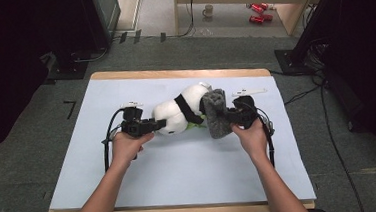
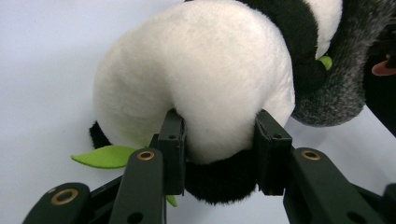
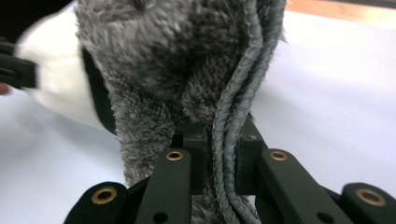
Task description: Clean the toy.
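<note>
**Plush panda pinned, grey fleece bag coming over it**

Plush is what both my tools are biting on. Starting at the left, my left hand (image 1: 125, 146) holds the left gripper (image 1: 153, 123), and in the left gripper view its jaws are clamped on the panda toy (image 2: 201, 79): the pads press into the white rounded end, with a black patch bulging between them underneath. A green felt leaf (image 2: 105, 156) sticks out beside the left jaw.

The panda (image 1: 179, 114) lies on its side near the middle of the tabletop (image 1: 180, 171), somewhat closer to the far edge than to the near one.

Further right, the grey fleece bag (image 1: 215, 113) touches the panda's far end and seems to cup around it. My right gripper (image 1: 231, 117) is clenched on the bag's stitched rim (image 3: 233, 140), the doubled hem nipped tight between the pads, with my right hand (image 1: 250, 134) behind it.

I judge the step in hand to be drawing the bag over the panda while the left tool braces it. The next move, as I read it, calls for pulling the rim leftward along the body, keeping the mouth wide enough to clear the toy's bulk, and then shifting the left grip before the bag reaches it.

Count: one panda, one bag, two grippers, one leaf in plain sight and a second green tip by the black band.
</note>
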